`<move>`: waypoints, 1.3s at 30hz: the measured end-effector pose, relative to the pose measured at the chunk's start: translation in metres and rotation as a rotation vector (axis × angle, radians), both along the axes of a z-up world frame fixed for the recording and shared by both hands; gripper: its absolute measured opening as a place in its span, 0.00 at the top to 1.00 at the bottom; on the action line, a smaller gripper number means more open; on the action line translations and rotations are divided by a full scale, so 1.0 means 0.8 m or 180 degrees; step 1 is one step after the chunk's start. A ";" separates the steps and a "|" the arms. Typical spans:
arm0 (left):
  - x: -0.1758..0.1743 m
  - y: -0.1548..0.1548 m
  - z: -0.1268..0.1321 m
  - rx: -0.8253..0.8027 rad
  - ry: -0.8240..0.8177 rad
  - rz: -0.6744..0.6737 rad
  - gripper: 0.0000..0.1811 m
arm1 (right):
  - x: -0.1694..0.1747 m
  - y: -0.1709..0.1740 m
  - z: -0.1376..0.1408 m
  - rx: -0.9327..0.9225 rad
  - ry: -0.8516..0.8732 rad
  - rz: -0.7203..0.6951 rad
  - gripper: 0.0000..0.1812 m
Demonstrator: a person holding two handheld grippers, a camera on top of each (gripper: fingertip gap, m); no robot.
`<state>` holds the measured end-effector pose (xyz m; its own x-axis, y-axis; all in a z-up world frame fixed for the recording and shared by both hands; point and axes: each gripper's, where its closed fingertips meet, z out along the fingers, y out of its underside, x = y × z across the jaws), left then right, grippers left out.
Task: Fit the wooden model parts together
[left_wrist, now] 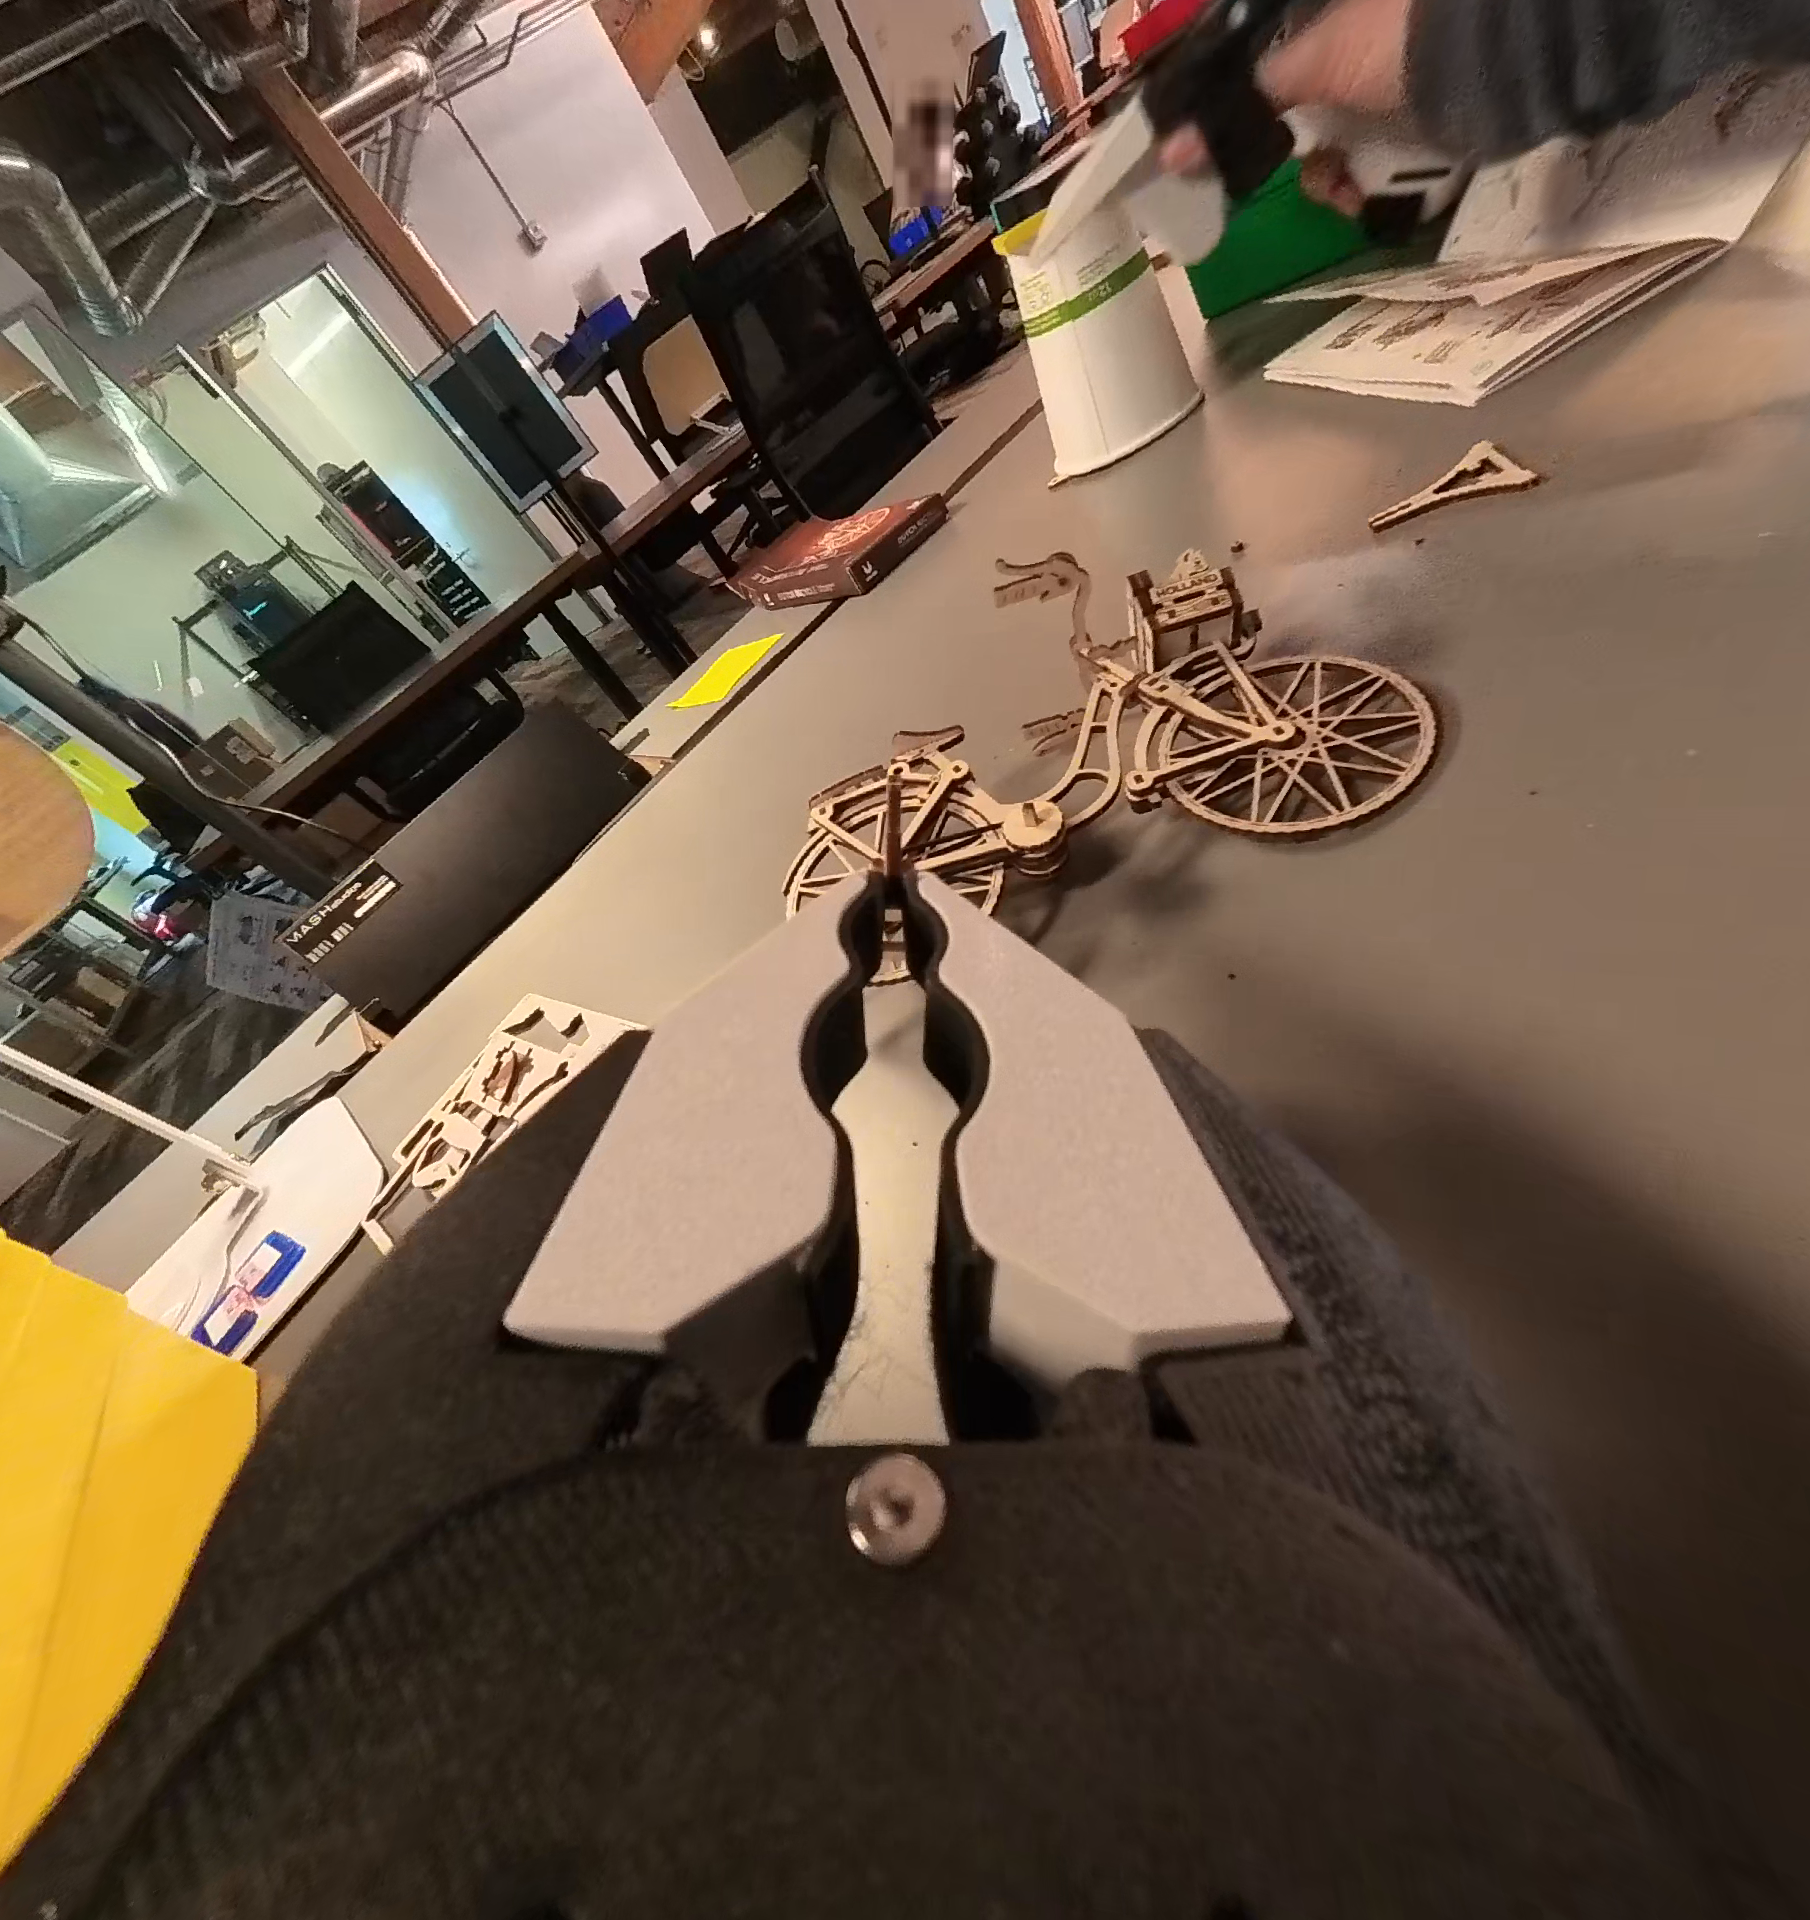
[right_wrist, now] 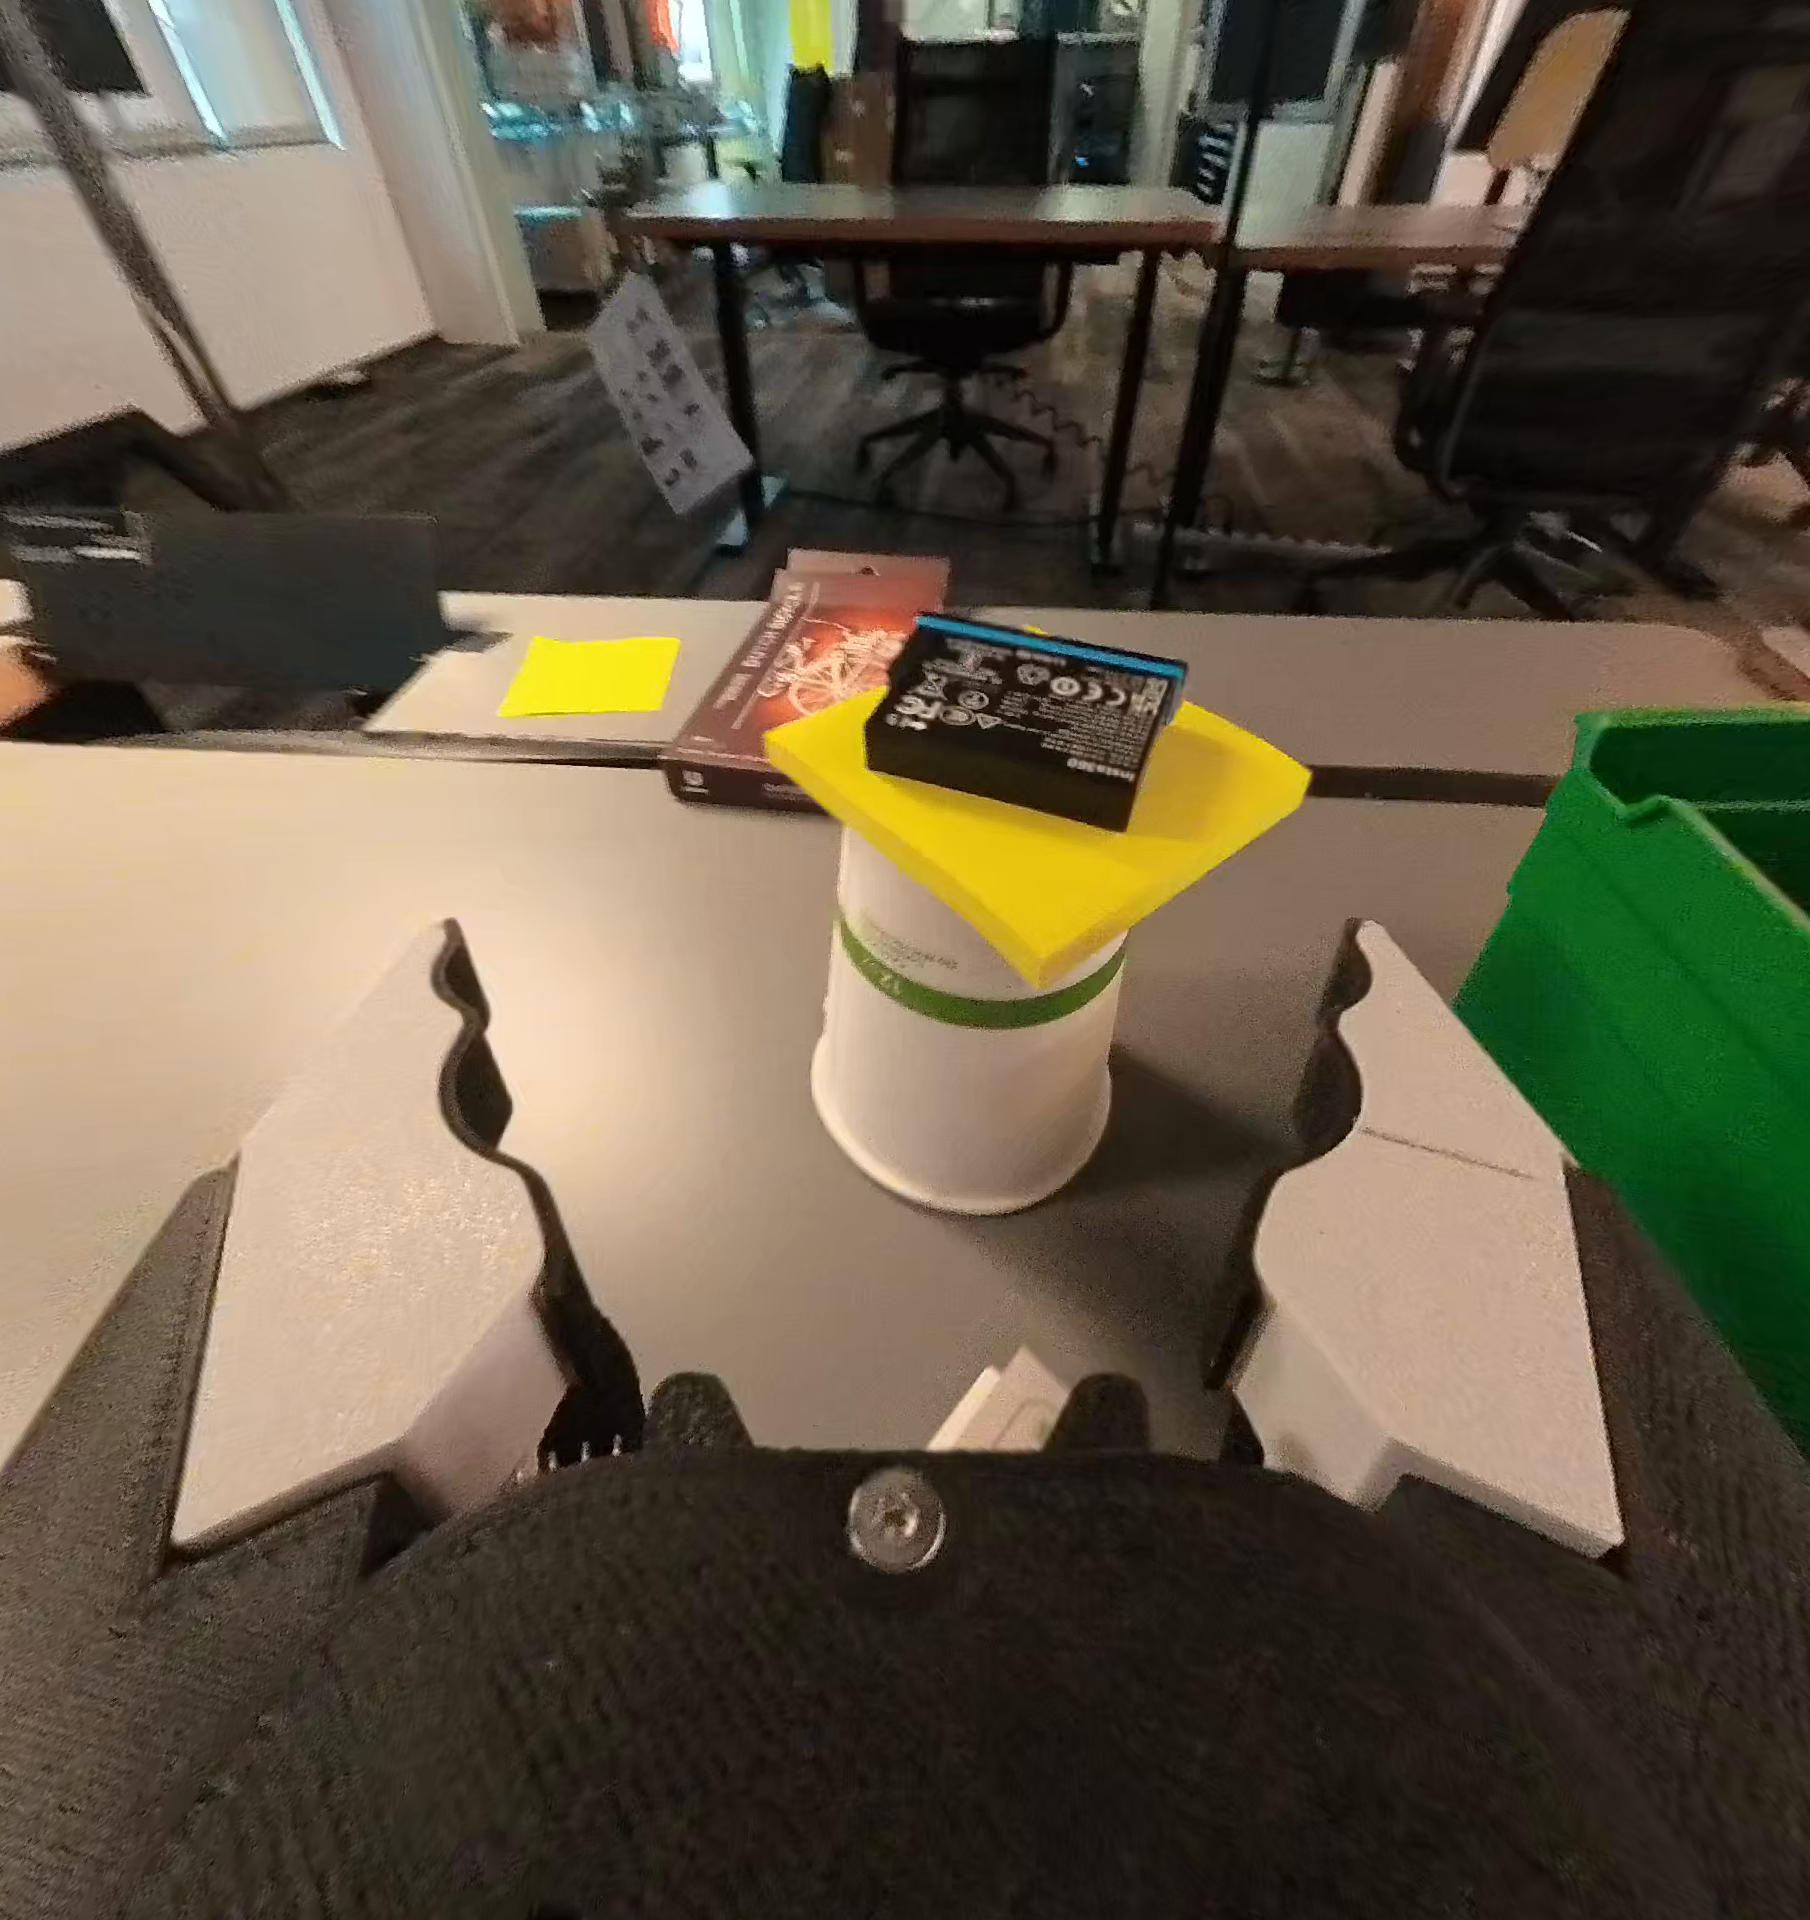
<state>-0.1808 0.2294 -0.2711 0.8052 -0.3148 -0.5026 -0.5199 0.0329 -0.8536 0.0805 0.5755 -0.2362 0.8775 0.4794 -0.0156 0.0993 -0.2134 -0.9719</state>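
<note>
Assembly status: the wooden bicycle model (left_wrist: 1119, 769) is largely built. Both spoked wheels, the frame, the handlebar and a small box at the front are fitted. At least one loose part, a triangular wooden piece (left_wrist: 1457, 483), lies apart on the grey surface (left_wrist: 1503, 1039), and a punched-out parts sheet (left_wrist: 485, 1091) lies near the surface edge. By this evidence some fitting probably remains.

Location and orientation: the model lies flat on its side in the middle of the surface, just ahead of the left hand-held gripper (left_wrist: 893, 883). In the left wrist view its long axis runs diagonally, from the rear wheel (left_wrist: 896, 883) at lower left to the front wheel (left_wrist: 1306, 748) at upper right. The handlebar points away toward the far edge.

Left hand-held gripper: fingers pressed together on a thin dark stick (left_wrist: 896, 831) (identity uncertain), which stands up over the rear wheel.

Right hand-held gripper (right_wrist: 896, 1039): fingers spread wide, holding nothing, facing an upturned paper cup (right_wrist: 968, 1081) that carries a yellow pad (right_wrist: 1046, 862) and a black battery (right_wrist: 1026, 717). A green bin (right_wrist: 1701, 977) stands just to its right.
</note>
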 end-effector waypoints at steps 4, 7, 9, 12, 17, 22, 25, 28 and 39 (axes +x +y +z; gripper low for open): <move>0.001 0.000 -0.001 -0.0021 0.0011 -0.0017 0.99 | -0.020 0.032 -0.044 -0.0359 -0.0150 0.0024 0.16; 0.003 0.000 -0.002 -0.0031 0.0029 -0.0040 0.99 | -0.024 0.047 -0.060 -0.0466 -0.0148 -0.0029 0.28; 0.004 0.001 -0.003 -0.0044 0.0038 -0.0056 0.99 | -0.023 0.054 -0.058 -0.0418 -0.0063 -0.0084 0.37; 0.005 0.001 -0.004 -0.0053 0.0046 -0.0068 0.99 | -0.020 0.056 -0.056 -0.0323 0.0016 -0.0053 0.57; 0.007 0.001 -0.004 -0.0063 0.0030 -0.0105 0.99 | -0.023 0.051 -0.056 -0.0298 -0.0003 0.0100 0.58; 0.008 0.001 -0.005 -0.0071 0.0042 -0.0121 0.99 | -0.024 0.049 -0.054 -0.0283 -0.0046 0.0188 0.59; 0.008 0.002 -0.005 -0.0076 0.0039 -0.0123 0.99 | -0.027 0.049 -0.046 -0.0224 -0.0020 0.0235 0.59; 0.008 0.002 -0.005 -0.0082 0.0043 -0.0127 0.99 | -0.030 0.049 -0.034 -0.0156 0.0011 0.0276 0.59; 0.010 0.002 -0.006 -0.0091 0.0071 -0.0147 0.99 | -0.014 0.122 -0.020 -0.0124 0.0061 0.0057 0.59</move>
<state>-0.1730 0.2312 -0.2760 0.7781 -0.3658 -0.5106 -0.5374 0.0332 -0.8427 0.0696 0.6733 -0.2519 0.8681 0.4938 -0.0513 0.0849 -0.2494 -0.9647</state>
